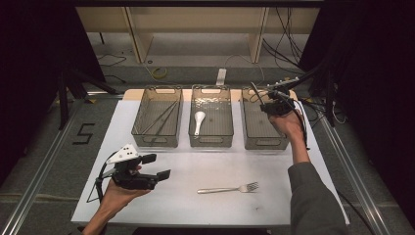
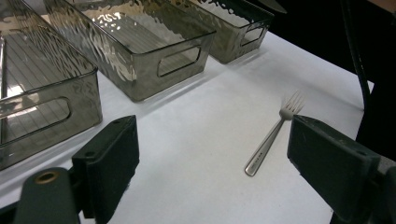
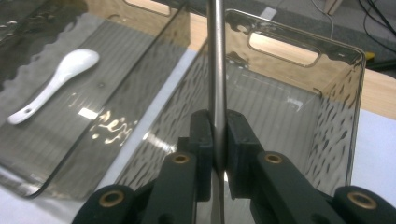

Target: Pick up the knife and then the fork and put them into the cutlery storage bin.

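Note:
My right gripper (image 1: 270, 108) hangs over the right-hand smoky plastic bin (image 1: 265, 143). In the right gripper view its jaws (image 3: 218, 122) are shut on a slim metal utensil handle (image 3: 216, 70) that points up and away; the utensil's head is out of frame. A metal fork (image 1: 227, 189) lies flat on the white table near the front, tines to the right. My left gripper (image 1: 157, 166) is held at the front left, open and empty. In the left gripper view the fork (image 2: 271, 140) lies ahead between the wide-apart jaws (image 2: 215, 154).
Three bins stand in a row at the back of the white tabletop (image 1: 205, 205). The left bin (image 1: 157, 139) holds chopsticks (image 1: 159, 120); the middle bin (image 1: 211, 141) holds a white spoon (image 1: 198, 121). Cables trail at the back right.

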